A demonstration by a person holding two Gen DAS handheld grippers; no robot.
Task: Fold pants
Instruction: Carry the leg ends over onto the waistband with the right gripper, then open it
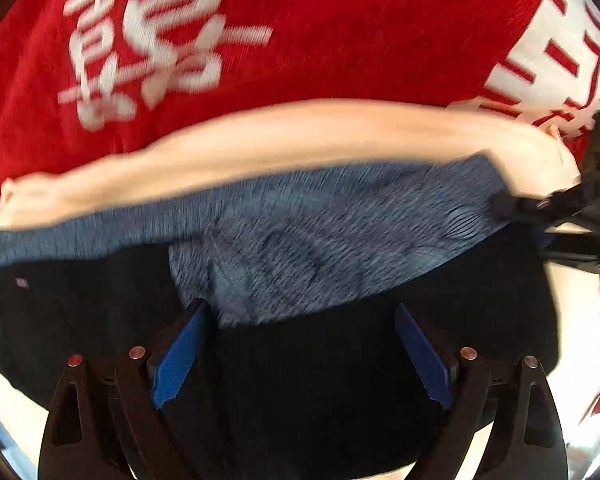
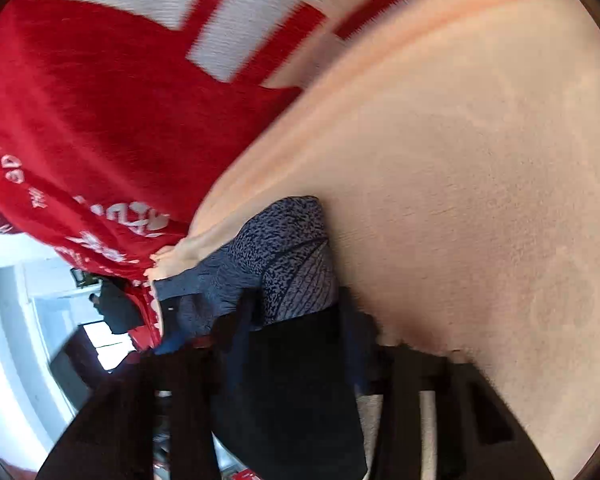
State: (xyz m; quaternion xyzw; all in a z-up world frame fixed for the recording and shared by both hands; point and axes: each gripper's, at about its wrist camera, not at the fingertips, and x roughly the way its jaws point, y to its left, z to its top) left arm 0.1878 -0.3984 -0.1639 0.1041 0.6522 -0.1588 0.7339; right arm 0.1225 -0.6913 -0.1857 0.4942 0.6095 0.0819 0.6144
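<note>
The pants (image 1: 300, 360) are black with a mottled blue-grey waistband (image 1: 320, 232). They lie on a peach cloth (image 1: 260, 140) over a red blanket. My left gripper (image 1: 300, 356) is open, its blue pads (image 1: 176, 356) spread over the black fabric just below the waistband. My right gripper (image 2: 296, 392) is shut on the pants, with black fabric (image 2: 296, 360) pinched between its fingers and the blue-grey waistband (image 2: 292, 256) bunched just ahead. It also shows in the left wrist view (image 1: 572, 216) at the waistband's right end.
The red blanket (image 1: 340, 40) with large white characters covers the far side. The peach cloth (image 2: 480, 200) fills the right of the right wrist view. A bright room with a window shows at lower left there (image 2: 20, 340).
</note>
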